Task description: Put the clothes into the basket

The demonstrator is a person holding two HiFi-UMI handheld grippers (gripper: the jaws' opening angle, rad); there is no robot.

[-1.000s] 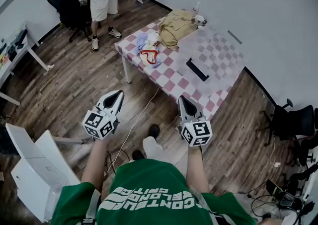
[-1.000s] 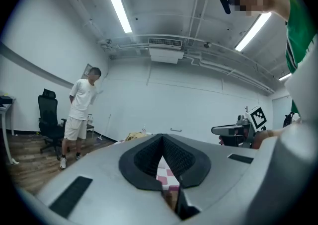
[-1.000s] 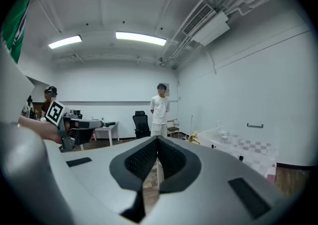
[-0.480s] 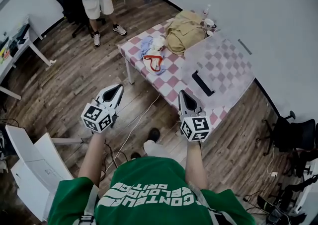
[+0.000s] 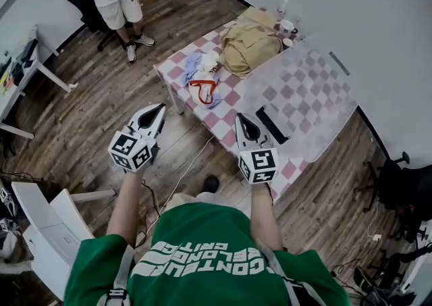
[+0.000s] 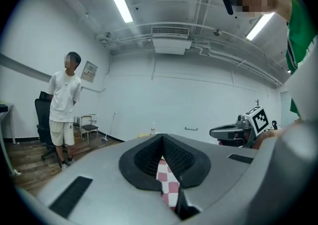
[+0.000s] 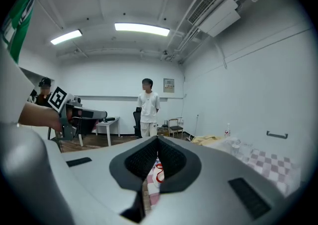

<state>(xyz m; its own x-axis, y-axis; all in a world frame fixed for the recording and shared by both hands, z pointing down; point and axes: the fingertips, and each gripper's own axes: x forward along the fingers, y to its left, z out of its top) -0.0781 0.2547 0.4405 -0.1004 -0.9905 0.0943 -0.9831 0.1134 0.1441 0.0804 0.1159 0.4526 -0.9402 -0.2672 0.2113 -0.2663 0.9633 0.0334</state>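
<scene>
Head view puts the task at its very start: no garment has been lifted and no basket can be made out in any view.

One checked table (image 5: pixel 307 88) carries all the clothes. At its far end lies one large tan heap (image 5: pixel 251 44). On the table's left edge, beside that heap, sits one smaller pile (image 5: pixel 202 78) of light blue, white and red-trimmed pieces; how many garments each holds I cannot tell. One flat black object (image 5: pixel 271 125) lies at the table's near edge, and one bottle (image 5: pixel 281 9) stands at its far end.

Two claws hover short of the table's near side. The left gripper (image 5: pixel 156 111) has its jaws pressed together on nothing, and so does the right gripper (image 5: pixel 241 123). Every piece remains to be picked up and moved.
</scene>
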